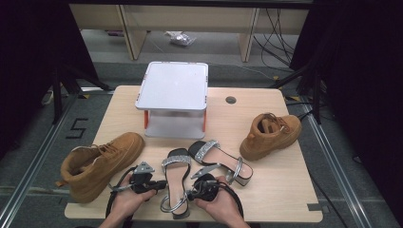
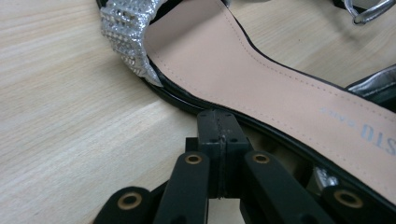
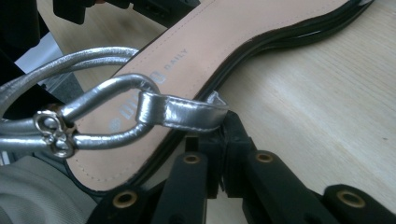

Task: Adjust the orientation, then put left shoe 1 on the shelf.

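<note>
Tan boots (image 1: 102, 164) two, silver sandals (image 1: 177, 183) two

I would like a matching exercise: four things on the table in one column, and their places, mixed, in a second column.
1. white stand
2. near sandal
3. left boot
4. right boot

a. on the table's right side
b. between the two grippers
c. at the table's far edge, in the middle
d. beside the left gripper, on its outer side

Pairs: 1-c, 2-b, 3-d, 4-a
</note>
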`<state>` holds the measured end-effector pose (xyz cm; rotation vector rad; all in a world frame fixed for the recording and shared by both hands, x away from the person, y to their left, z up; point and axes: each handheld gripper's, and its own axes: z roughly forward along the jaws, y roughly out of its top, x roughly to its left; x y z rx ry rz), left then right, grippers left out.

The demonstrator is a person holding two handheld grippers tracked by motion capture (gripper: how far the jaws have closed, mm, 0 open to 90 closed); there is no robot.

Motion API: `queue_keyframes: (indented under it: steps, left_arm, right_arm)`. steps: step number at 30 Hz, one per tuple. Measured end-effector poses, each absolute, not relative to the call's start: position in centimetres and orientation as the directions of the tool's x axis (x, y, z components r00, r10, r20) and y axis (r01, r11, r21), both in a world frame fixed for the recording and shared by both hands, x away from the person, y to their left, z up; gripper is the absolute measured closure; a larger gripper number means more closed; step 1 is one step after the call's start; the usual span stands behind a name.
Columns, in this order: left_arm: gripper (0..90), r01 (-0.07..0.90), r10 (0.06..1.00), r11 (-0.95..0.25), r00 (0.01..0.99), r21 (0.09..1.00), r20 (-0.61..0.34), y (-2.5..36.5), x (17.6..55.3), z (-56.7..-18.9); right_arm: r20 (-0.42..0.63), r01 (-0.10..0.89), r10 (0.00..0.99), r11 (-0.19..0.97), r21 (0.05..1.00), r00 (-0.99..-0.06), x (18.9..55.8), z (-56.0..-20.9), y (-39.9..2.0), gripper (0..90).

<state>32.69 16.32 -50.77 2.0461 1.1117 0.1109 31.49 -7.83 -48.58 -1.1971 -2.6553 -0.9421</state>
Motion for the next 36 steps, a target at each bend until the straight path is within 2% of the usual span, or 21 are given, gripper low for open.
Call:
queue_keyframes:
  steps: [2, 4, 5, 6, 9, 11, 14, 19, 20, 22, 25, 36]
  left_arm:
    - [89.7, 0.668, 0.737, -0.302, 0.616, 0.68, -0.278, 16.5, 32.6, -50.6]
    - [89.7, 0.662, 0.749, -0.302, 0.61, 0.686, -0.259, 16.6, 32.5, -50.4]
    - [89.7, 0.654, 0.748, -0.3, 0.613, 0.694, -0.255, 16.8, 32.4, -50.2]
    - [89.6, 0.647, 0.749, -0.304, 0.616, 0.699, -0.244, 17.0, 32.4, -50.0]
    - [89.4, 0.623, 0.75, -0.31, 0.625, 0.718, -0.218, 17.7, 32.2, -48.9]
    - [88.1, 0.599, 0.759, -0.297, 0.621, 0.743, -0.198, 18.0, 32.1, -48.2]
    - [86.7, 0.572, 0.764, -0.268, 0.616, 0.775, -0.191, 18.4, 32.3, -47.1]
    - [82.6, 0.51, 0.783, -0.207, 0.598, 0.835, -0.171, 18.9, 33.3, -45.0]
    - [81.9, 0.505, 0.788, -0.197, 0.592, 0.841, -0.171, 19.0, 33.6, -44.6]
    - [80.7, 0.488, 0.798, -0.168, 0.577, 0.857, -0.172, 19.3, 34.3, -44.1]
    - [81.0, 0.473, 0.811, -0.146, 0.56, 0.869, -0.169, 19.7, 35.2, -43.5]
    - [82.0, 0.417, 0.817, -0.115, 0.556, 0.901, -0.153, 20.4, 37.5, -41.1]
  right_arm:
    - [0.309, 0.677, 0.626, 0.513, 0.528, -0.716, 31.8, -48.8, -7.9, 84.1]
    - [0.331, 0.708, 0.646, 0.494, 0.505, -0.687, 31.8, -48.8, -8.2, 80.6]
    - [0.329, 0.691, 0.63, 0.498, 0.524, -0.703, 32.1, -48.9, -8.4, 78.7]
    - [0.357, 0.736, 0.662, 0.47, 0.487, -0.659, 31.9, -48.5, -8.6, 76.9]
    - [0.343, 0.749, 0.689, 0.455, 0.482, -0.639, 32.3, -48.0, -9.5, 68.7]
    - [0.353, 0.751, 0.702, 0.394, 0.531, -0.618, 32.8, -47.4, -10.7, 65.5]
    - [0.337, 0.763, 0.739, 0.355, 0.541, -0.583, 33.0, -46.0, -12.1, 60.9]
    - [0.416, 0.805, 0.745, 0.268, 0.529, -0.522, 33.4, -45.6, -12.8, 53.1]
    - [0.392, 0.791, 0.748, 0.283, 0.542, -0.536, 33.7, -45.9, -12.9, 52.6]
    - [0.416, 0.81, 0.749, 0.266, 0.523, -0.515, 33.6, -46.2, -12.5, 51.3]
    - [0.401, 0.79, 0.734, 0.297, 0.536, -0.548, 33.7, -46.8, -12.3, 49.2]
    - [0.408, 0.8, 0.748, 0.267, 0.538, -0.524, 33.5, -46.6, -11.2, 45.8]
